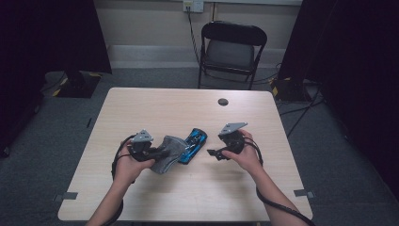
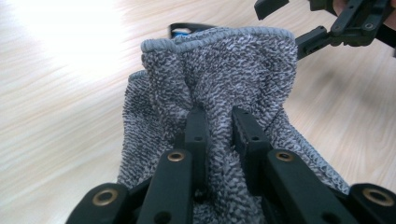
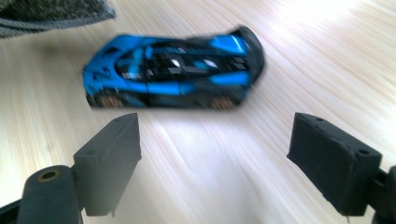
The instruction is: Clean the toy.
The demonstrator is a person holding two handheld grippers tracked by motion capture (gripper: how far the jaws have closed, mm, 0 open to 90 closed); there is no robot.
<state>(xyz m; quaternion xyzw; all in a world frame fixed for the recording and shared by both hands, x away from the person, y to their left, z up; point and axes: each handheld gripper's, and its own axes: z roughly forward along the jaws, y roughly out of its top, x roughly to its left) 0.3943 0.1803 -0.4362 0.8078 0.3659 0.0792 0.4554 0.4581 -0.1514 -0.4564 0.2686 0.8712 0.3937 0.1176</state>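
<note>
A person sits at a pale wooden table (image 1: pixel 155 197) with a two-jaw gripper in each hand. The left gripper (image 2: pixel 219 126) is clamped tight on a bunched fold of a grey knitted pouch (image 2: pixel 219 70), holding it up with its hemmed mouth turned toward the toy car. The right gripper (image 3: pixel 215 154) has its jaws wide apart with nothing between them, aimed at a blue and black toy car (image 3: pixel 173 70) that rests on the table just beyond its tips. The work in hand looks like putting the car into the pouch. To do this step well, the right gripper should probably come in square across the car's narrow width, close on the middle of the body rather than the nose or tail, and lift it level so it does not swing. The left gripper would do best to keep the pouch mouth raised and as open as it can, since the fabric is pinched together and the opening looks narrow. From above, the car (image 1: pixel 193 147) lies near the middle of the table, between the two grippers, just beside the pouch's edge or touching it. The car is low, sleek and glossy, with bronze-coloured wheels; it is slightly blurred in the right gripper view.
</note>
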